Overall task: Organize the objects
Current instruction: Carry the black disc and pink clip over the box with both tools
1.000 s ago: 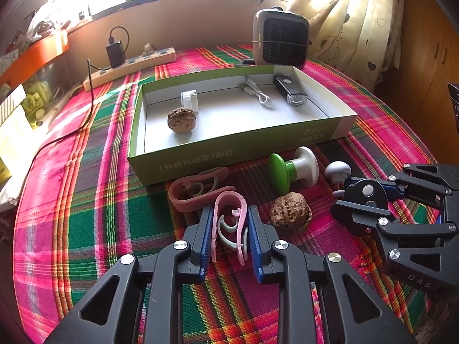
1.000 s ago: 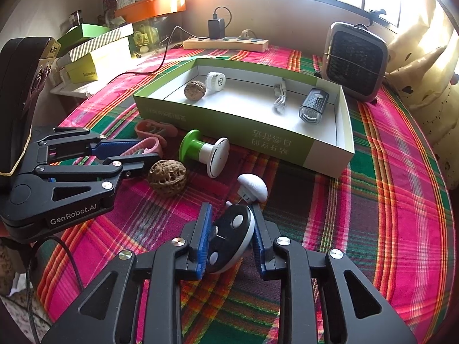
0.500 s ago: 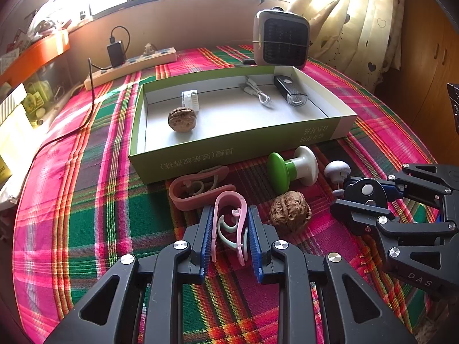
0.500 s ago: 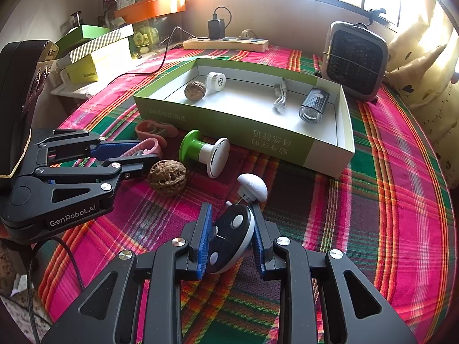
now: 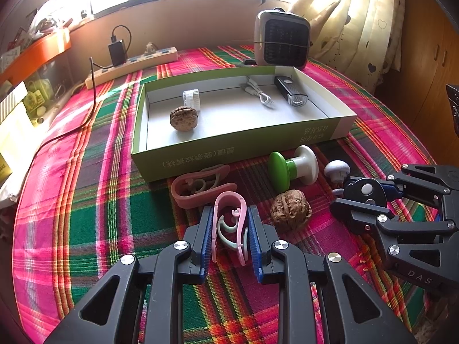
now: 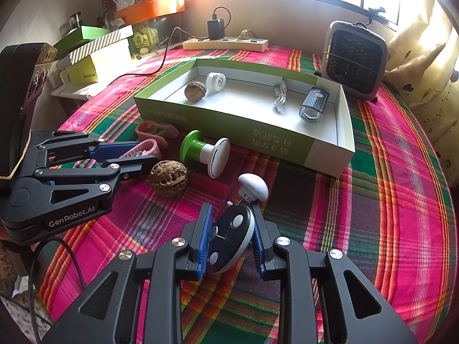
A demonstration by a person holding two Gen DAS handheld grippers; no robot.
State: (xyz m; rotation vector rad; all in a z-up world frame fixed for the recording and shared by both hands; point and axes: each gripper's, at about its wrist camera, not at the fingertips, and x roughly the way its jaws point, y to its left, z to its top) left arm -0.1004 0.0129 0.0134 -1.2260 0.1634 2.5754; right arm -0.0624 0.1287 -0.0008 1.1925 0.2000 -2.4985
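My left gripper is shut on a pale pink clip that rests low over the plaid cloth; it also shows in the right wrist view as the left gripper. My right gripper is shut on a round black-and-white device, seen at the right in the left wrist view. Between them lie a walnut, a green-and-white knob, a small white mushroom-shaped plug and a darker pink clip. Behind stands the green box.
The box holds a second walnut, a white cap, a coiled cable and a black light. A small heater and a power strip stand at the back. Stacked boxes sit far left.
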